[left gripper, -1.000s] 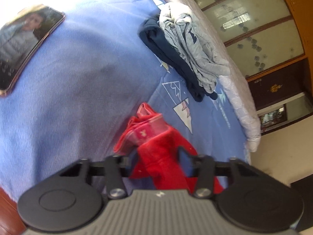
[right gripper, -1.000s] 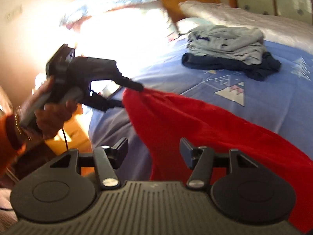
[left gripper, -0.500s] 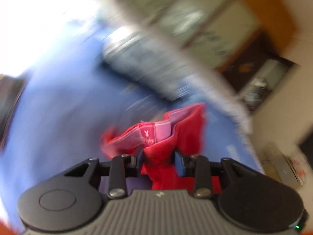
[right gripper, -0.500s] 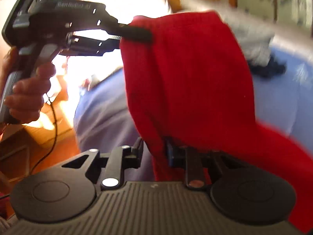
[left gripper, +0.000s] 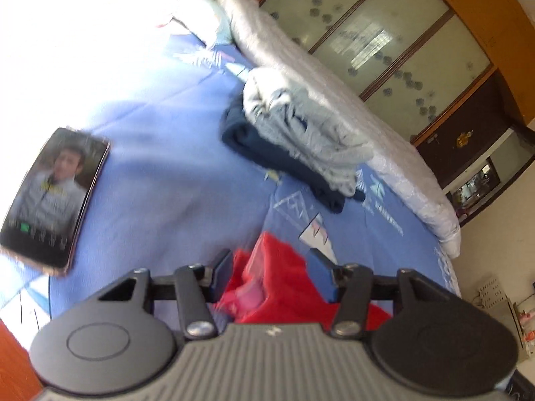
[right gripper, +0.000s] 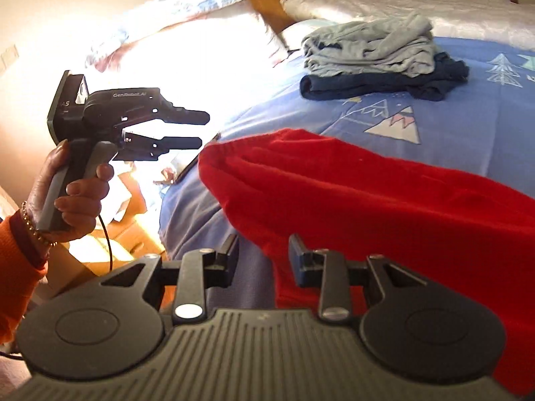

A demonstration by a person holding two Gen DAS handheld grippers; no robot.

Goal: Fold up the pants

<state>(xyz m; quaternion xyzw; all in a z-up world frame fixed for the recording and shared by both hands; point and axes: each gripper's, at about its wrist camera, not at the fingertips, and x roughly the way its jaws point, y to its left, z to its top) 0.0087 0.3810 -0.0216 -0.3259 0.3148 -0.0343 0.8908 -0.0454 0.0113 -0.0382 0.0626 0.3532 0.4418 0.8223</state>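
The red pants lie folded over on the blue bedspread near the bed's front edge. In the left wrist view a bunched end of them sits between and just beyond the open fingers of my left gripper, which no longer holds them. In the right wrist view my left gripper is off the cloth to the left, its jaws apart. My right gripper is open, with the pants' edge next to its right finger.
A pile of folded grey and navy clothes lies further up the bed, and it also shows in the right wrist view. A phone with a lit screen lies on the bedspread at the left. A quilt and wardrobe doors are behind.
Both grippers held the red pants up half a second ago. Now both have opened, and the pants have dropped onto the bed in a folded heap. The left gripper has drawn back left.
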